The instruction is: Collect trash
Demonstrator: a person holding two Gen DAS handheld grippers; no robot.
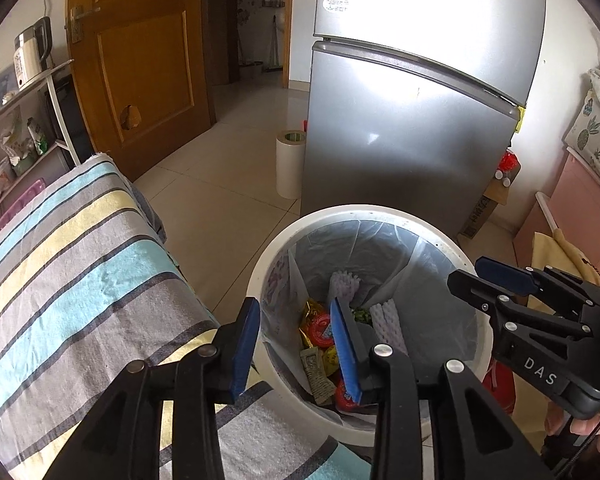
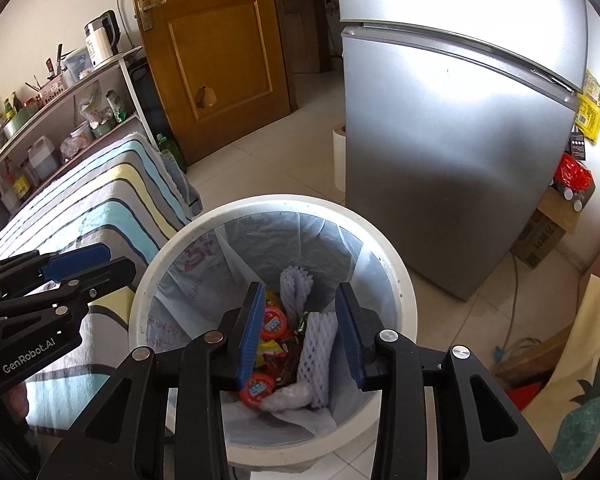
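bin: round white plastic trash bin (image 2: 384,264) with a clear thin liner bag (image 2: 260,240) sits on the tile floor, right in front of the tall silver fridge (image 2: 460,140) and just beside the striped-cloth-covered bed (image 1: 80,260)

trash: already down in the bottom; white foam fruit nets (image 2: 318,344), round red snack lids (image 2: 274,322), yellow and gold wrappers (image 1: 312,312); nothing of it on the floor that I can spot

left tongs (image 1: 296,344): spread, blue pads apart, nothing between them; they hang over the near-left rim, one pad (image 1: 244,344) over the bed cloth, the other over the bag

right tongs (image 2: 300,336): also spread and empty; pointing down into the middle of the bin; from the left camera they sit out over the right rim

step, my guess: both sides look freshly emptied, so next is probably the liner; gather it up to lift the lot out

how I'd do it: go for the loose bag edge folded over the rim, one side each; pinch only the film, not the rim; the plastic is thin and slippery, so take a good fold of it; pull both sides toward the middle before lifting

watch out: bin is light, may tip or ride up with the bag; foam nets could snag the pads
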